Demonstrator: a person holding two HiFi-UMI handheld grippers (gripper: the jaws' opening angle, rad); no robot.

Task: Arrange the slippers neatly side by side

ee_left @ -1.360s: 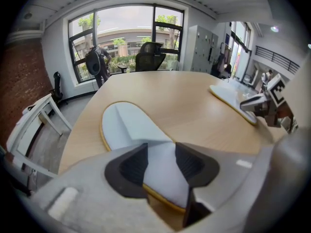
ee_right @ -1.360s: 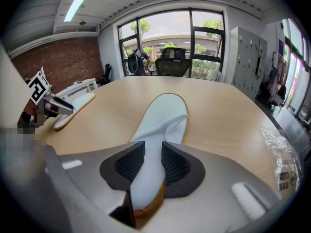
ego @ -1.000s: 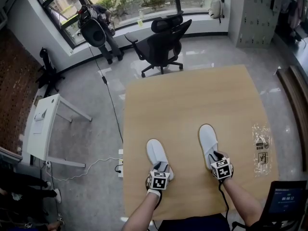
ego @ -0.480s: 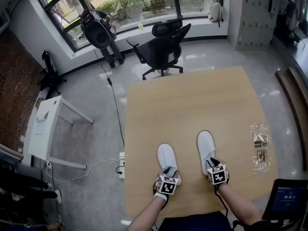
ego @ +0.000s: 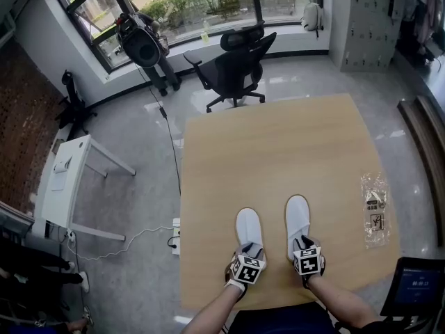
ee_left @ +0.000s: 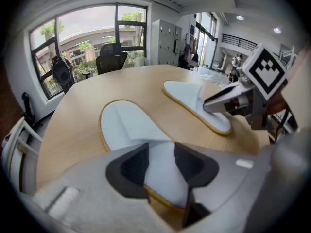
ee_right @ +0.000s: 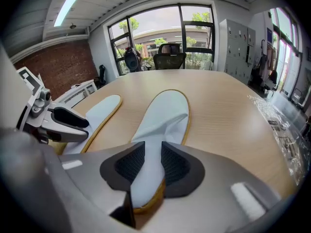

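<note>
Two to line up, taken from the left. Holds the left tongs [ego: 249,249] clamped on the heel of the left slipper [ego: 248,226], pads pressing its white upper from both sides. Has slid that slipper rightward across the worktop [ego: 278,145] since a second ago: then well apart from its mate and nearer the left edge, now just beside it, with only a narrow strip of wood between. Points its toe toward the far edge, near enough parallel to the other.

Moving right: keeps the heel of the right slipper [ego: 297,216] between the pads of the right tongs [ego: 303,245], closing on it slightly at this moment, pads on the fabric. Has drawn this one back toward the near edge and a little leftward too; sat further up the worktop and further right a second ago. Lies slightly ahead of the left one, toe a touch nearer the far edge.

Means the main work looks almost done: pair together, side by side, near the middle of the near edge. Probably needs only a small pull or push to level heels and toes, then letting go with both tongs. Leaves the plastic packet [ego: 375,209] by the right edge untouched, in the same spot as before.
</note>
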